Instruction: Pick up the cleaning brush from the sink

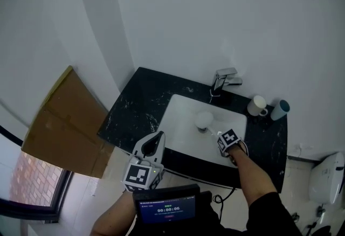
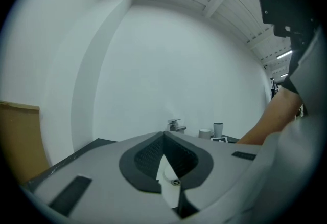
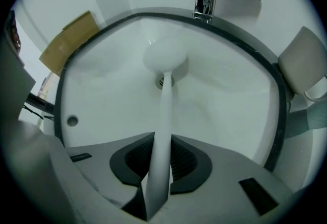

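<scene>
A white cleaning brush lies in the white sink (image 1: 180, 124), its round head (image 1: 204, 119) over the drain. In the right gripper view the head (image 3: 164, 56) sits at the far end and the long handle (image 3: 162, 131) runs back between my jaws. My right gripper (image 1: 219, 136) points steeply down into the basin (image 3: 102, 95) and is shut on that handle (image 3: 159, 164), both pads pressing on it. My left gripper (image 1: 159, 137) hovers level at the sink's front left edge, jaws shut (image 2: 163, 138) and holding nothing.
A chrome faucet (image 1: 223, 81) stands behind the basin on the black marble counter (image 1: 135, 105). A white mug (image 1: 257, 105) and a blue cup (image 1: 280, 109) stand at the counter's right. Cardboard (image 1: 64, 122) leans against the wall on the left.
</scene>
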`<act>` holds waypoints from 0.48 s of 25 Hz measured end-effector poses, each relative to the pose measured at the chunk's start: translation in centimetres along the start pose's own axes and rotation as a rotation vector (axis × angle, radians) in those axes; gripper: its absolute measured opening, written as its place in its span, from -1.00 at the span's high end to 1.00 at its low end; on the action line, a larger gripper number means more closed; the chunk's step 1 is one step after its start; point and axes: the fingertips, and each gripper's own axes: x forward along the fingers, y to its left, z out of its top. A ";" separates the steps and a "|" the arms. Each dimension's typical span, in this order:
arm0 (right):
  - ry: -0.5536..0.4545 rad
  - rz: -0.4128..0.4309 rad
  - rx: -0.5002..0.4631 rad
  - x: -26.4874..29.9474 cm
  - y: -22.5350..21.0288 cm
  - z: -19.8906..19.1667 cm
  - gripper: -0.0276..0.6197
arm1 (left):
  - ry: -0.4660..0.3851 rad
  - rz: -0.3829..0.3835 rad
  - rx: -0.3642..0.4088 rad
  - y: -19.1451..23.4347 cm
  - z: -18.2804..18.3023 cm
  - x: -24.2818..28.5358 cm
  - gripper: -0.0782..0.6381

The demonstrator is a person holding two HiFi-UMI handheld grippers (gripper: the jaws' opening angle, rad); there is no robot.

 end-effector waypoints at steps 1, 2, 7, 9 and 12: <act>-0.016 0.031 0.010 -0.8 0.5 0.1 0.75 | 0.000 0.005 0.007 0.0 0.5 -0.3 0.76; -0.033 0.064 0.022 -1.8 1.0 0.1 0.75 | 0.002 0.010 0.020 -0.1 0.9 -0.7 0.77; -0.230 0.124 0.022 -8.6 3.0 0.5 0.75 | -0.026 0.009 0.016 -1.2 2.9 -2.6 0.77; -0.321 0.127 0.020 -11.9 4.8 -0.5 0.75 | -0.043 -0.020 0.020 -2.3 3.4 -4.5 0.77; -0.442 0.099 0.038 -16.8 7.8 -3.1 0.75 | -0.043 -0.064 0.024 -4.0 3.1 -8.1 0.77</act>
